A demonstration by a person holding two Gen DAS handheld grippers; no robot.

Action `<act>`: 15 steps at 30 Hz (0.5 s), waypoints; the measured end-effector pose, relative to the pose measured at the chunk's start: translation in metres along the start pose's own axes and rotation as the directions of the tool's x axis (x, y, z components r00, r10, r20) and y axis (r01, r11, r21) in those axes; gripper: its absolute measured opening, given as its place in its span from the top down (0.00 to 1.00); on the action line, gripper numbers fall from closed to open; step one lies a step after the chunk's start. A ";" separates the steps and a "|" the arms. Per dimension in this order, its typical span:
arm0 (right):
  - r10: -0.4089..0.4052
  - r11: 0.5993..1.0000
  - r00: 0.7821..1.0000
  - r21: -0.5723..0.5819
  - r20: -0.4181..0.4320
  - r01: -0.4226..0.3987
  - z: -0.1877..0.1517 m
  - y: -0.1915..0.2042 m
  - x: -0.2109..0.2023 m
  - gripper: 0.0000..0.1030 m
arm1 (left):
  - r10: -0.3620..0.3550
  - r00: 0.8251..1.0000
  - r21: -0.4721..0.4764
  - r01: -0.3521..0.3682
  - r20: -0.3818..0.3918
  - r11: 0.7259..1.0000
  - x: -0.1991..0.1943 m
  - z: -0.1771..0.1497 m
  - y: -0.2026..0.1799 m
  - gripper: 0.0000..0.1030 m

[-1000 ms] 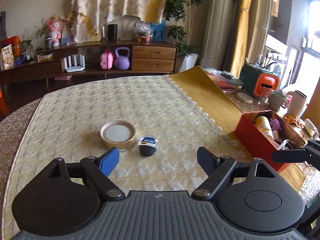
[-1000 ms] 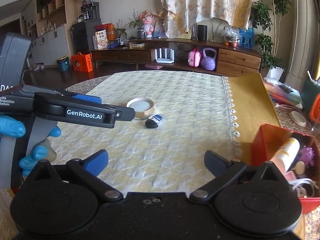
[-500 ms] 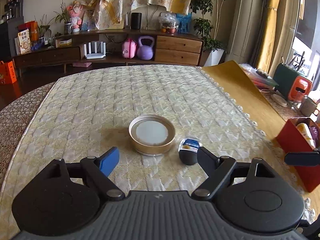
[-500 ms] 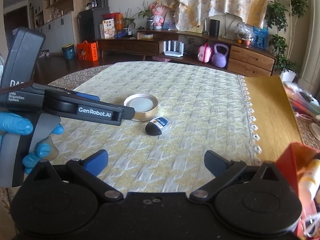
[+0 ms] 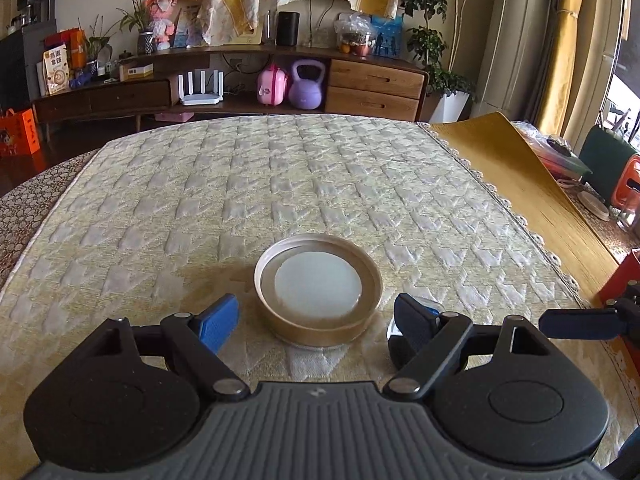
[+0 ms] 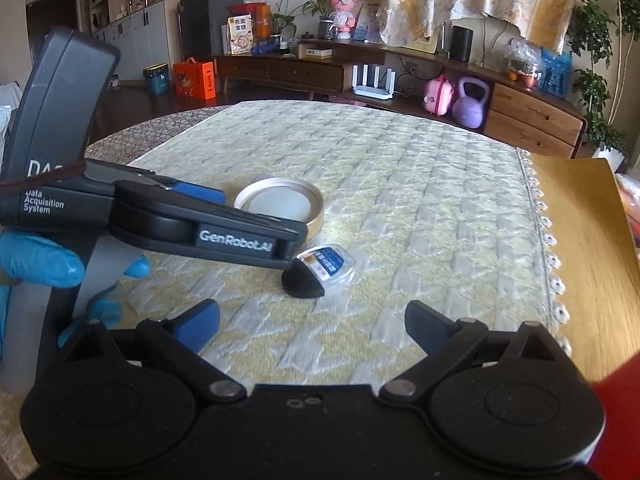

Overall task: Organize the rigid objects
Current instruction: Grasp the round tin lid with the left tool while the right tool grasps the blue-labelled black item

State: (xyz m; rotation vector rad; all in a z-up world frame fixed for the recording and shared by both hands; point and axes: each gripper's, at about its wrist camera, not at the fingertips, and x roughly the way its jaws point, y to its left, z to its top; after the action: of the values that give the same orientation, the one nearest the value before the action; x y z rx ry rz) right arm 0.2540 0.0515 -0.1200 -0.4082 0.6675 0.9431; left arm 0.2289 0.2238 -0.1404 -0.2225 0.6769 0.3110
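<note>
A round gold-rimmed lid (image 5: 318,290) lies upside down on the quilted cloth, between the tips of my open left gripper (image 5: 316,318). It also shows in the right wrist view (image 6: 280,204). A small black and clear packet with a blue label (image 6: 320,274) lies just right of the lid; in the left wrist view it (image 5: 430,305) is mostly hidden behind the right finger. My right gripper (image 6: 312,326) is open and empty, a little short of the packet. The left gripper (image 6: 256,220) reaches in from the left there.
A red box (image 5: 622,280) stands at the table's right edge on a yellow mat (image 5: 520,184). A green and orange appliance (image 5: 612,176) is farther right. The quilted cloth (image 5: 280,184) stretches away behind the lid.
My left gripper has moved forward and swung left, so the lid now lies between its fingers. My right gripper has moved closer to the packet and turned away from the red box.
</note>
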 end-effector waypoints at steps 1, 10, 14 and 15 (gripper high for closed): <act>0.002 1.000 1.000 0.001 -0.002 -0.002 0.001 -0.001 0.004 0.05 | 0.002 1.000 0.000 -0.002 0.002 1.000 0.002 0.001 0.000 0.17; 0.025 1.000 0.999 0.018 -0.025 -0.024 0.008 -0.007 0.031 0.18 | 0.010 1.000 -0.013 -0.010 0.012 1.000 0.018 0.006 0.002 0.17; 0.020 1.000 0.999 -0.007 -0.028 -0.021 0.010 -0.004 0.040 0.26 | 0.010 1.000 -0.013 -0.010 0.019 1.000 0.024 0.008 0.004 0.17; 0.022 1.000 0.999 -0.005 -0.030 -0.022 0.010 -0.004 0.041 0.28 | 0.008 1.000 -0.014 -0.008 0.020 1.000 0.025 0.008 0.004 0.17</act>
State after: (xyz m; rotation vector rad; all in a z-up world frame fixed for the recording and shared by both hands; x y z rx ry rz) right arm 0.2778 0.0803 -0.1406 -0.4208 0.6981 0.9610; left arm 0.2505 0.2355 -0.1510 -0.2293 0.6564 0.3252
